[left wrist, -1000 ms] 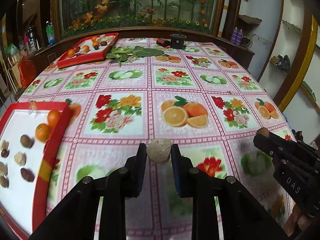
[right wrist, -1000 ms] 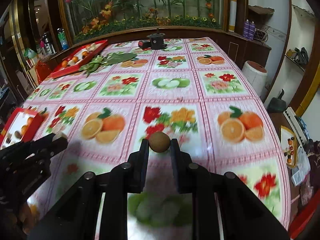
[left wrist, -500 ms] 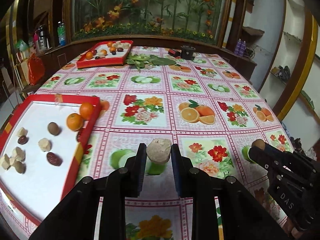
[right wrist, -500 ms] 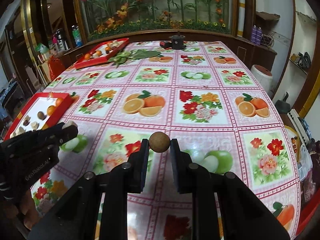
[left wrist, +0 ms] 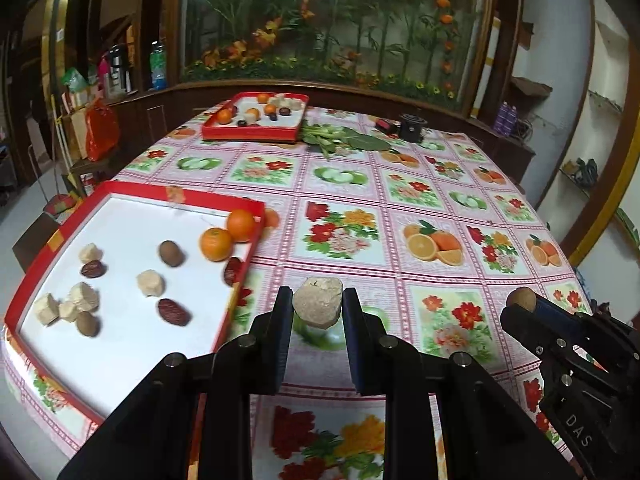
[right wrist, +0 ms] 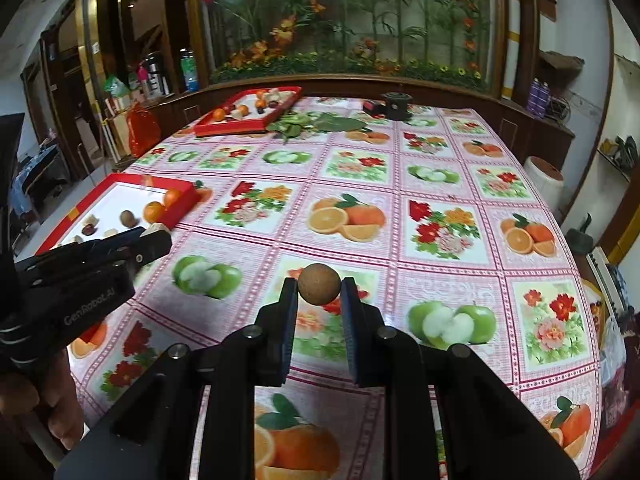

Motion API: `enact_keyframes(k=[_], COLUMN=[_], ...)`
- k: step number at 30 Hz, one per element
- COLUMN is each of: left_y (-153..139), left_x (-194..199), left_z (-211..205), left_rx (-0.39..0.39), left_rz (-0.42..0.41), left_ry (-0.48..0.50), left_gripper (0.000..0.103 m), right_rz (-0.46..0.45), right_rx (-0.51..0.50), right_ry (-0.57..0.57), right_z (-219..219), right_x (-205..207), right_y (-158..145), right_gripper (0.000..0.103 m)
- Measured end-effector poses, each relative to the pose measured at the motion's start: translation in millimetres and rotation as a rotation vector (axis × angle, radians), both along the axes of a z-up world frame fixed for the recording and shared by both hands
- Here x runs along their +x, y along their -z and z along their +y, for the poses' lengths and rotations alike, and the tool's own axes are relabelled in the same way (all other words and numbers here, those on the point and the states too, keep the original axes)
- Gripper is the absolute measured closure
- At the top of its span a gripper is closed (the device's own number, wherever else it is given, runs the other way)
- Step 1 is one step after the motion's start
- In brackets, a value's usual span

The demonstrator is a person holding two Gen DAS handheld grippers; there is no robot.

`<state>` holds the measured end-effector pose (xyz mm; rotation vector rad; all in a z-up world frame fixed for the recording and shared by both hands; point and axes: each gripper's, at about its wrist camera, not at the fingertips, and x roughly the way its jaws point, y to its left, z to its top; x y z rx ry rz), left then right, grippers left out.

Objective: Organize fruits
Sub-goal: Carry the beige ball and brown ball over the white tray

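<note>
My left gripper (left wrist: 317,306) is shut on a pale beige lumpy fruit (left wrist: 318,308), held above the tablecloth just right of the near red tray (left wrist: 132,194). That tray holds two oranges (left wrist: 216,243), brown round fruits, dark red dates and several pale pieces. My right gripper (right wrist: 319,286) is shut on a round brown fruit (right wrist: 319,283) above the table's near middle. The right gripper also shows in the left wrist view (left wrist: 524,304), and the left gripper in the right wrist view (right wrist: 158,236). A second red tray (left wrist: 256,130) with mixed fruit sits at the far side.
Green leaves (left wrist: 344,138) lie beside the far tray, with a small black stand (left wrist: 412,127) and a red item to their right. The fruit-print tablecloth (left wrist: 400,200) covers the table. A planter window runs behind; a white bin (right wrist: 544,184) stands off the right edge.
Both grippers have pulled back and up, still holding their fruits. The near tray has come further into the left wrist view, and more of the table shows in both views.
</note>
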<state>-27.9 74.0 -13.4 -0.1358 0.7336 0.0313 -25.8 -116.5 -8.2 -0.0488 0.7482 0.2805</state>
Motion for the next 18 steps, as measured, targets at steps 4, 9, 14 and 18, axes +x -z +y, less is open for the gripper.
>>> enact_keyframes(k=[4,9,14,18], left_y=[-3,-8,-9,-7], left_x=[-5,-11,-15,-17], left_z=[13,32,52,68], left_rx=[0.004,0.011,0.003,0.004], left_rz=[-0.003,-0.011,-0.008,0.002], left_ry=[-0.039,-0.093,-0.145,-0.186], left_gripper=[0.080,0.080,0.080,0.080], right_rz=[-0.014,-0.025,-0.038,-0.050], right_rx=[-0.003,0.001,-0.002,0.003], right_ry=[-0.040,-0.095,-0.156,-0.198], right_z=[18,41,66,84], right_x=[-3,-6,-7,-7], right_y=[-6,-12,-17,-22], right_gripper=[0.080,0.080,0.080,0.080])
